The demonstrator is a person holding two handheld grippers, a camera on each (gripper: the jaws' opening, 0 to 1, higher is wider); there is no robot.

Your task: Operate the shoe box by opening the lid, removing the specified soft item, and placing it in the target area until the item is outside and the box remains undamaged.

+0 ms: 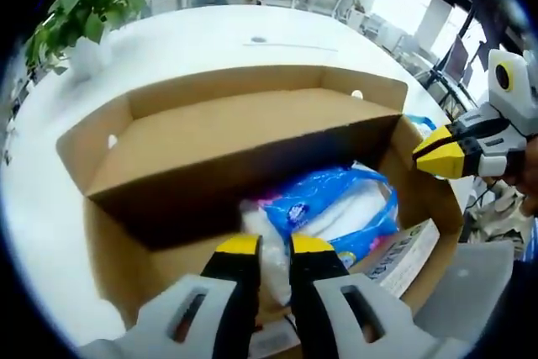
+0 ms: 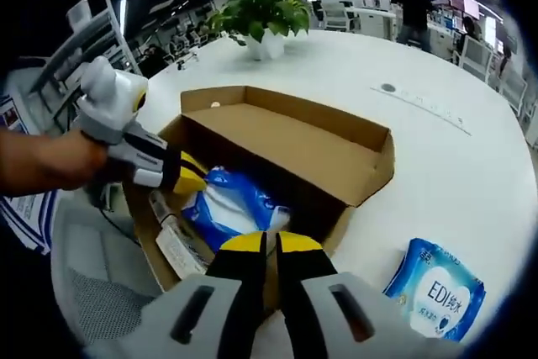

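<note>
White table (image 2: 437, 174) | shoe box (image 2: 286, 136) lid up | left gripper (image 1: 276, 245) clamps wipes pack (image 1: 336, 208) | right gripper (image 2: 269, 241) closed, empty

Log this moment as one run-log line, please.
box: shoe box lid open | left gripper shut on blue tissue pack inside box | right gripper shut, empty, at box edge | second pack on table

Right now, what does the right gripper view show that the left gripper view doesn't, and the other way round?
Right gripper view: a second blue wipes pack lying on the white table outside the box. Left gripper view: the left gripper, fingers closed on the white end of the blue soft pack. Shared: the open box, that pack inside it, the potted plant.
</note>
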